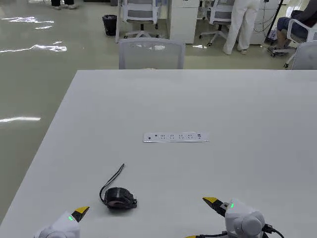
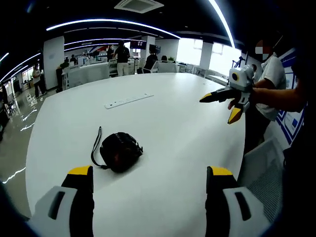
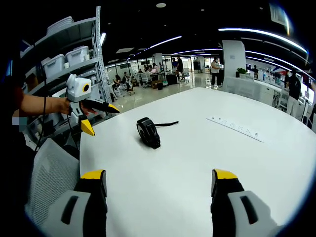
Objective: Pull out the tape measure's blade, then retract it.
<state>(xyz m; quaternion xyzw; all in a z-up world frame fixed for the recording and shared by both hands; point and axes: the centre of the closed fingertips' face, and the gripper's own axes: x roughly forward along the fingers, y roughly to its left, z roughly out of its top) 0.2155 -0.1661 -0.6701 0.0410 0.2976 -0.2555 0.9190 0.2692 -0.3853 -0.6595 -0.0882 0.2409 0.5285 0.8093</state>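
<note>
Smooth white tabletop (image 1: pixel 247 99), matt with just a soft sheen. The tape measure (image 1: pixel 119 198) looks like dull black plastic, faintly rubbery, and its wrist strap (image 1: pixel 111 179) is a thin black cord. The power strip (image 1: pixel 175 137) is hard white plastic, satin. The left hand-held gripper (image 2: pixel 150 171) and right hand-held gripper (image 3: pixel 159 174) have glossy white plastic shells and black jaws capped in matt yellow. The floor (image 1: pixel 39 74) is polished, mirroring the lights. The chair (image 1: pixel 151 54) has a pale mesh back.

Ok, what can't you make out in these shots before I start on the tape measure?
Tape measure: blade tip and lock, too small in the head view, lost in the dark case in both gripper views.
Left gripper: one jaw cut off by the head view's bottom edge.
Power strip: socket types, too small in every view.
</note>
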